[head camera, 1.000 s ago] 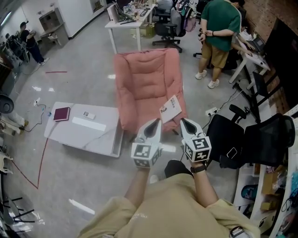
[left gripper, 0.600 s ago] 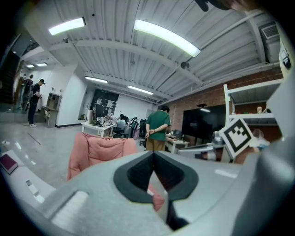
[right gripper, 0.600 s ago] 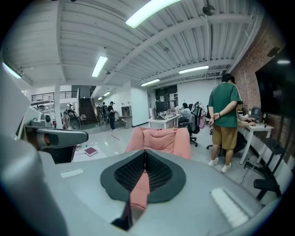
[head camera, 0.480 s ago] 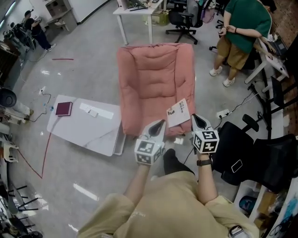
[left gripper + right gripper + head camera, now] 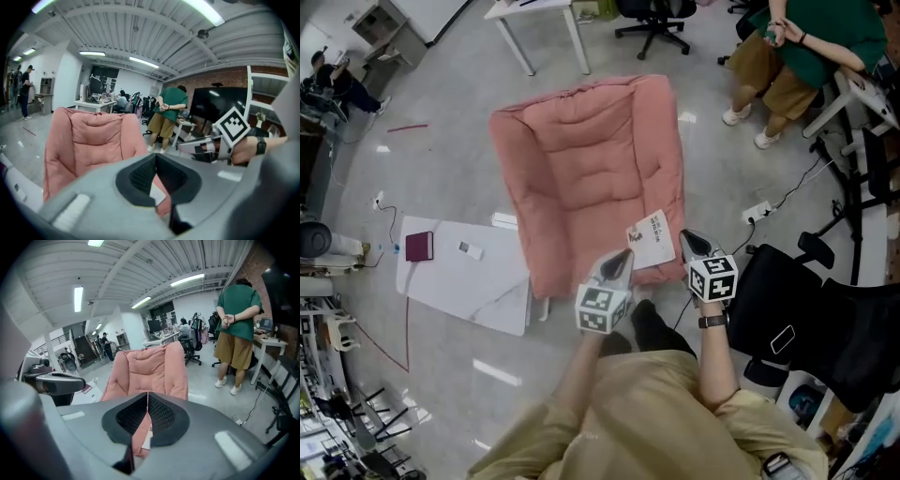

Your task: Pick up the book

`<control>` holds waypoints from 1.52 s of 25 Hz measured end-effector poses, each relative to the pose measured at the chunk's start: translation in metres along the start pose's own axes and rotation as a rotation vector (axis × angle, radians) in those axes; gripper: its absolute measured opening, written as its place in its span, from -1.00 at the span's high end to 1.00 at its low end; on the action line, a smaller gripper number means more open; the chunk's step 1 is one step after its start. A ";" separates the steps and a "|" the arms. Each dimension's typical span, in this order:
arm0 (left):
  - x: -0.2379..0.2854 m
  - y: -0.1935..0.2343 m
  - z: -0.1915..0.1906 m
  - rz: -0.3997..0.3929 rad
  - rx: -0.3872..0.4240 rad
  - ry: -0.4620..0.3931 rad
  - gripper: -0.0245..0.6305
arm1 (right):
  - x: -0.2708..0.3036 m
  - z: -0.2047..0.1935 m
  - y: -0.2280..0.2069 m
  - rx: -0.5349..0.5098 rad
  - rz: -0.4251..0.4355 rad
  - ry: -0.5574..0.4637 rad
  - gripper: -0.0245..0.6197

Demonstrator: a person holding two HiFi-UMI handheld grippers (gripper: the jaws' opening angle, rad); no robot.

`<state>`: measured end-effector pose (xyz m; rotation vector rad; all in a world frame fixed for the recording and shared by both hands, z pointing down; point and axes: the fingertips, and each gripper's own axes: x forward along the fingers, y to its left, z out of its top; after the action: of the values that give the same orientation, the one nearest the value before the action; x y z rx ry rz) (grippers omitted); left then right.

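While ungripped, book (image 5: 650, 240) beside right tongs (image 5: 687, 237)

Quilted matt cloth chair (image 5: 591, 178); smooth, glossy floor (image 5: 441, 169).

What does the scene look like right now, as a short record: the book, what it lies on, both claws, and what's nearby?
book: white book, lying flat, not yet picked up
support: pink floor chair, book on the seat's near corner
left claw: shut, empty, just short of the book's near left edge
right claw: shut, empty, close by the book's right edge; contact unclear
nearby: low white table left of the chair, maroon notebook on it; black office chair at right
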<state>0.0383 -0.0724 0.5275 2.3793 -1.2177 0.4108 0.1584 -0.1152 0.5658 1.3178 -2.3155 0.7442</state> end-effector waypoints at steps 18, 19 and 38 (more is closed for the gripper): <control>0.096 0.065 -0.077 -0.004 -0.133 0.204 0.92 | 0.156 -0.110 -0.039 -0.047 0.056 0.343 0.33; 0.098 0.070 -0.082 0.001 -0.144 0.211 0.92 | 0.162 -0.114 -0.041 -0.060 0.058 0.359 0.28; 0.107 0.142 -0.144 0.094 -0.302 0.305 0.92 | 0.254 -0.170 -0.079 -0.095 0.036 0.588 0.04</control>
<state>-0.0261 -0.1477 0.7343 1.9299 -1.1598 0.5539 0.1119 -0.2157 0.8618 0.8649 -1.8748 0.8790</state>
